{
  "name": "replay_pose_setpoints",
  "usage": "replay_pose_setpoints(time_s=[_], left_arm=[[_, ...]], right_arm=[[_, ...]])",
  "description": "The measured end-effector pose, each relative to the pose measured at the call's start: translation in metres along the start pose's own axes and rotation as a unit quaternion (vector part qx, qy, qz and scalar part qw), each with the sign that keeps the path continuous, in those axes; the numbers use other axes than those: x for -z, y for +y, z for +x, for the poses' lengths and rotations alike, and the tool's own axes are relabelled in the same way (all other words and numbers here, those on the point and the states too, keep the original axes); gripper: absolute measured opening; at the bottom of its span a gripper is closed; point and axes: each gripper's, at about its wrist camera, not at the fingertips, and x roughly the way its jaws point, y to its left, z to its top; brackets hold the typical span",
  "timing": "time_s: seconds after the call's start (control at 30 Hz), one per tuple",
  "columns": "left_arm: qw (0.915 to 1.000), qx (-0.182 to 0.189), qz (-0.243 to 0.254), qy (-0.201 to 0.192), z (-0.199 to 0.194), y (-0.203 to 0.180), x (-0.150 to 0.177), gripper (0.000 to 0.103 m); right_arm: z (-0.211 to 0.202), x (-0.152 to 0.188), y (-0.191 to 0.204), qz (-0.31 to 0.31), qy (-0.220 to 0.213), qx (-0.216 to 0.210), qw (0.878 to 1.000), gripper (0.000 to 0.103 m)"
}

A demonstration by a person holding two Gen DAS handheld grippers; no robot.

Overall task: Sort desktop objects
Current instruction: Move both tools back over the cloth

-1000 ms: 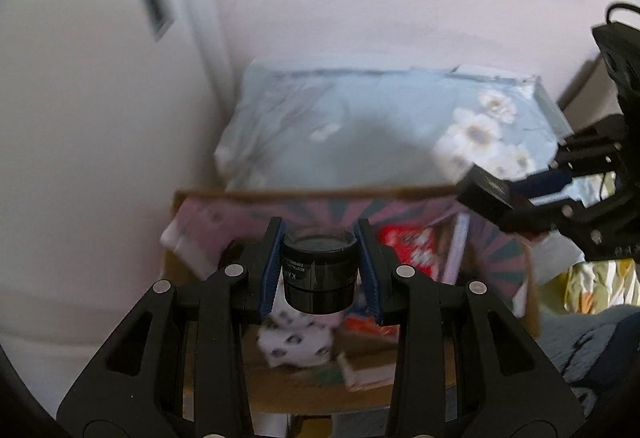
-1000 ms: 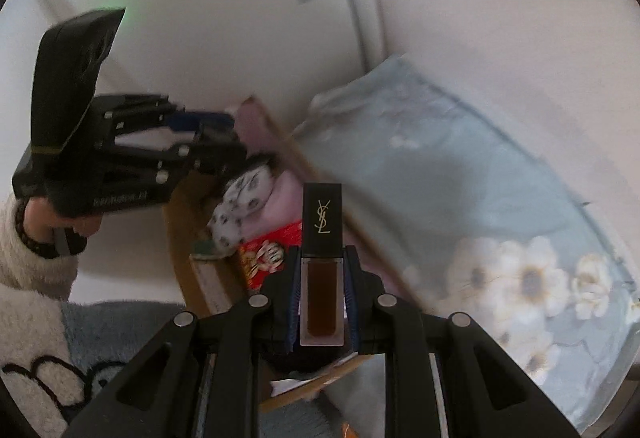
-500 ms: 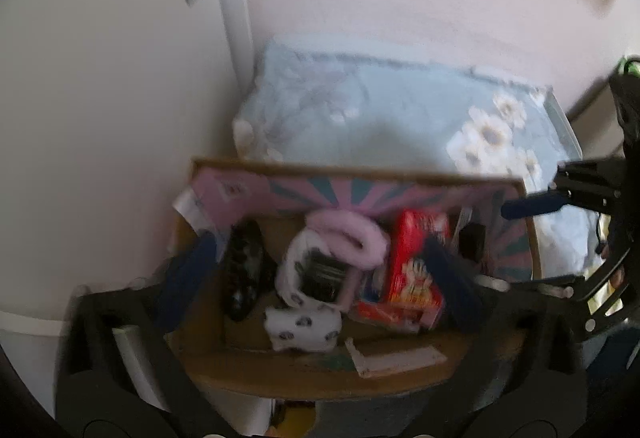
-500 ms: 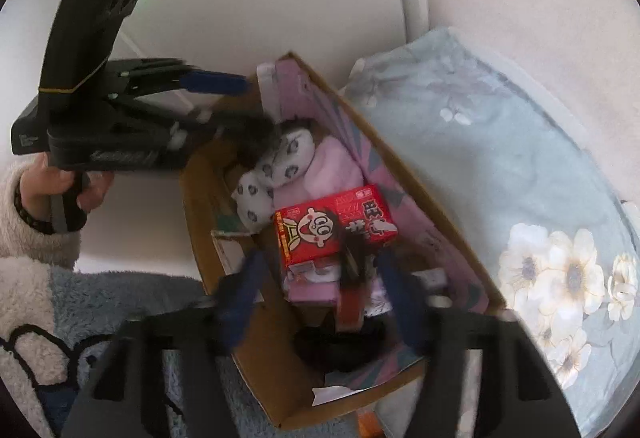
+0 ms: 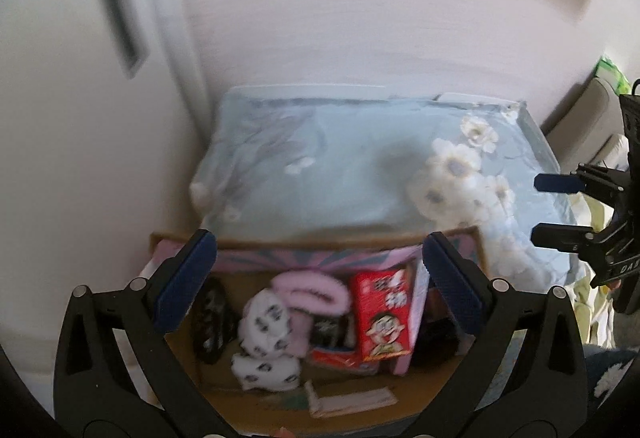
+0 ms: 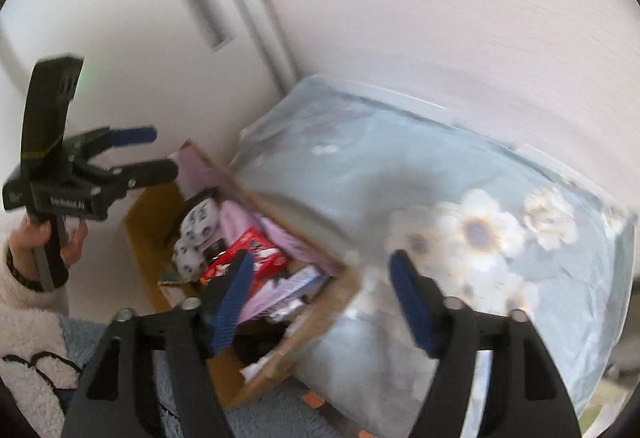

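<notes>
Left claw: released, blue pads spread wide, nothing between them; hovers above the cardboard box.
Right claw: released, pads wide apart, empty; over the box's right corner, beside the floral blue bedding.
Cardboard box: open-topped, pink striped lining on far wall, set against the bedding's near edge.
Contents, left to right: dark patterned item, blurred; white spotted plush; pink fuzzy band lying over the plush; red snack carton, upright; pale lilac carton just right of it.
White paper slip at near wall.
</notes>
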Motion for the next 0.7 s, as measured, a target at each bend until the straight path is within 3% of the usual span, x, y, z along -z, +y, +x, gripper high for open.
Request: replay_pose_setpoints(time_s=[0.1,0.17,0.2,0.23,0.3,0.47,0.53,0.63,0.7], left_arm=[[0.9998,0.009,0.017,0.002,0.009,-0.019,-0.013,0.103],[0.9993,0.024,0.027,0.001,0.015,-0.033,-0.024,0.103],[0.9991,0.030,0.030,0.000,0.016,-0.039,-0.028,0.103],[0.9987,0.037,0.035,0.000,0.019,-0.047,-0.034,0.103],[0.9980,0.044,0.045,0.001,0.025,-0.062,-0.044,0.103],[0.9965,0.051,0.066,0.008,0.043,-0.101,-0.068,0.103],[0.9964,0.044,0.071,0.013,0.055,-0.115,-0.079,0.103],[0.9976,0.037,0.057,0.013,0.076,-0.129,-0.095,0.103],[0.9975,0.041,0.054,0.019,0.093,-0.137,-0.103,0.103]], right_arm=[[-0.011,0.003,-0.023,0.022,-0.002,0.010,1.000,0.083],[-0.016,0.006,-0.036,0.037,-0.001,0.010,0.999,0.090],[-0.018,0.007,-0.043,0.044,-0.003,0.005,0.999,0.101],[-0.022,0.008,-0.051,0.052,-0.010,-0.008,0.999,0.103],[-0.025,0.010,-0.064,0.066,-0.020,-0.023,0.997,0.103],[-0.029,0.014,-0.097,0.092,-0.052,-0.011,0.994,0.103],[-0.022,0.011,-0.111,0.081,-0.029,0.025,0.996,0.103],[-0.004,0.005,-0.135,0.069,0.015,0.141,0.988,0.103],[0.000,0.002,-0.152,0.084,0.002,0.146,0.986,0.103]])
